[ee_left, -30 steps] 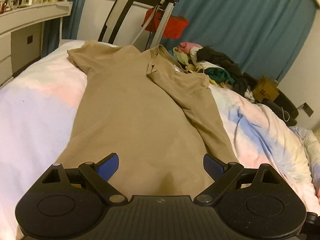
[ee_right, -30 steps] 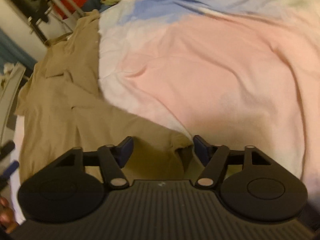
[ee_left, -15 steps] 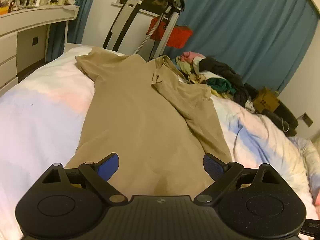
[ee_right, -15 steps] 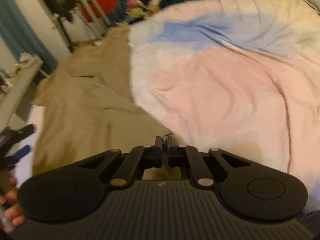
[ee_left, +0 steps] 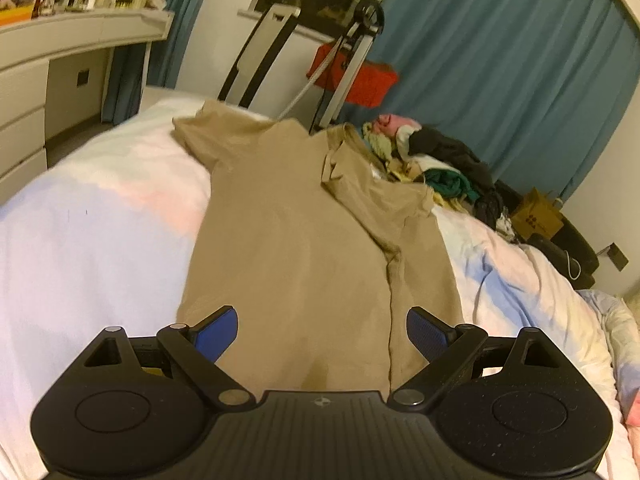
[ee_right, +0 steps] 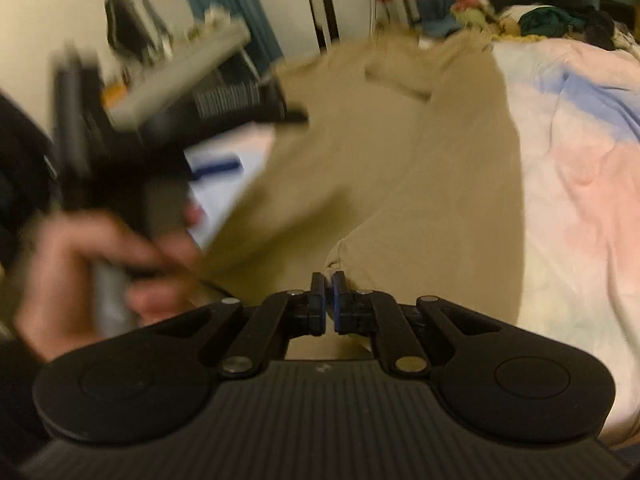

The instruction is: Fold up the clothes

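Observation:
A tan short-sleeved shirt (ee_left: 296, 248) lies spread along the bed, collar at the far end; its right side is folded over lengthwise. My left gripper (ee_left: 322, 330) is open and empty, hovering over the shirt's near hem. My right gripper (ee_right: 329, 294) is shut on the shirt's near right hem corner (ee_right: 344, 252) and lifts that fold of the tan shirt (ee_right: 440, 168) over the rest. The left gripper (ee_right: 216, 166) and the hand holding it show blurred at the left of the right wrist view.
The bed has a pastel pink, blue and white duvet (ee_left: 92, 248). A pile of mixed clothes (ee_left: 440, 160) lies at the far right of the bed. A white desk (ee_left: 60, 64) stands left, a metal frame with a red item (ee_left: 352, 76) behind, blue curtains (ee_left: 500, 60) beyond.
My right gripper closed on the shirt's hem corner and carried it leftward over the shirt, folding the right side in. My left gripper stayed open and pulled back slightly.

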`<state>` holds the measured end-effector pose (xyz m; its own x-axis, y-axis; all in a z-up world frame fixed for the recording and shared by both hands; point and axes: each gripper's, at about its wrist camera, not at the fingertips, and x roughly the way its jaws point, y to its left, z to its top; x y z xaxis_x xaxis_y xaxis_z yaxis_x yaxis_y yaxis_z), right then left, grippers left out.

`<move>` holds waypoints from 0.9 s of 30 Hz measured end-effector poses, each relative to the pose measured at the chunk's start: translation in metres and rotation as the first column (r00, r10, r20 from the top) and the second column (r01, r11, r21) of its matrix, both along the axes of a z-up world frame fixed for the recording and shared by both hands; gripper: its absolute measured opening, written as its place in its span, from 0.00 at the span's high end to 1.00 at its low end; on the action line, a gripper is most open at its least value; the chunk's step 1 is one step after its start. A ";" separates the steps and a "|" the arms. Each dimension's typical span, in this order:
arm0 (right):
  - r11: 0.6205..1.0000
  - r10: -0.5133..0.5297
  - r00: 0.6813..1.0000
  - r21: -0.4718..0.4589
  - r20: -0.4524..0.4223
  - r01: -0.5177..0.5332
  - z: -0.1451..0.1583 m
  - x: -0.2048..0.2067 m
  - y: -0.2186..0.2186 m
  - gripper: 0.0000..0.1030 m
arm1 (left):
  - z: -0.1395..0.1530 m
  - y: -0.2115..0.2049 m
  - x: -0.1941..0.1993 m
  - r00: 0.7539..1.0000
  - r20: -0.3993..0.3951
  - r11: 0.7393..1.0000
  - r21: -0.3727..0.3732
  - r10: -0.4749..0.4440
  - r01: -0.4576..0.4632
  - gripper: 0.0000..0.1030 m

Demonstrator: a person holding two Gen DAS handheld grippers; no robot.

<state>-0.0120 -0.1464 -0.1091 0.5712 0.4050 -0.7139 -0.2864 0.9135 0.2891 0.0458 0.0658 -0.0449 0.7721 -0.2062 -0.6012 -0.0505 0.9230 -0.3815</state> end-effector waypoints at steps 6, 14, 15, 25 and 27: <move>0.999 -0.017 0.998 -0.047 0.059 0.020 0.008 0.010 -0.015 0.87 | -0.019 -0.009 0.007 0.993 -0.099 0.996 -0.059 -0.070 0.065 0.10; 0.990 -0.139 0.928 0.055 0.347 0.128 0.060 0.028 -0.056 0.13 | -0.037 -0.037 0.007 0.973 -0.169 0.988 -0.039 -0.157 0.152 0.11; 0.985 -0.171 0.914 0.071 0.368 0.156 0.062 0.034 -0.060 0.13 | -0.037 -0.041 0.006 0.975 -0.160 0.987 -0.010 -0.157 0.158 0.11; 0.957 -0.267 0.831 0.036 0.489 0.286 0.032 0.076 -0.072 0.13 | -0.014 -0.068 -0.005 0.992 0.022 0.977 0.178 -0.125 0.119 0.11; 0.958 -0.267 0.840 0.033 0.471 0.286 0.030 0.082 -0.071 0.13 | -0.014 -0.061 0.003 0.994 0.020 0.986 0.134 -0.104 0.100 0.11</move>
